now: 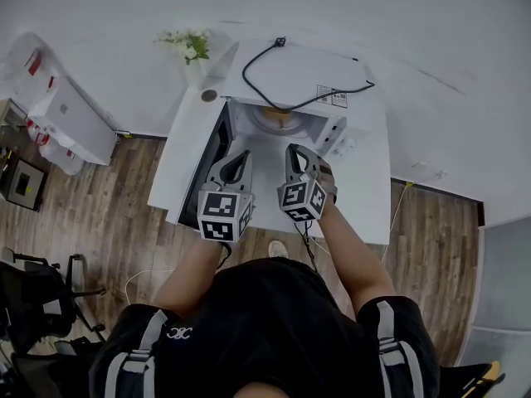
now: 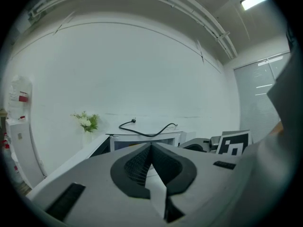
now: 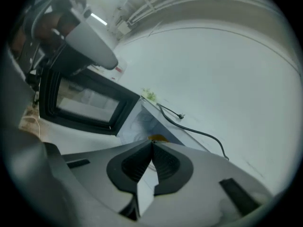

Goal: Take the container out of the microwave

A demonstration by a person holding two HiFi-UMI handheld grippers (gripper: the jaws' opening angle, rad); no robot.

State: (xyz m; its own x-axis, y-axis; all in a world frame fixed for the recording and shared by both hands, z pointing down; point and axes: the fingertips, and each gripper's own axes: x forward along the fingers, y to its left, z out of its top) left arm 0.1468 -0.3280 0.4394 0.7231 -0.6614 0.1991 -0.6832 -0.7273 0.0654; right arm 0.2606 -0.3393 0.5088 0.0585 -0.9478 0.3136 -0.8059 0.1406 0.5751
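A white microwave [image 1: 309, 73] stands on a white table [image 1: 369, 197], its dark door [image 1: 209, 166] swung open to the left. Inside the cavity sits a yellowish container [image 1: 276, 118], also glimpsed as the orange-brown container [image 3: 157, 138] just past the right jaws. My left gripper [image 1: 241, 157] is in front of the opening by the door, jaws shut and empty. My right gripper [image 1: 296, 150] is beside it, pointing into the cavity, jaws shut with nothing between them. In the left gripper view the left gripper [image 2: 151, 146] faces the microwave [image 2: 144, 138]; the right gripper [image 3: 152, 143] sees the open door [image 3: 85, 103].
A black power cable [image 1: 300, 99] lies across the microwave's top. A vase of white flowers [image 1: 190, 48] stands at the table's back left corner. A white cabinet [image 1: 73, 118] and a black chair [image 1: 37, 293] stand on the wooden floor to the left.
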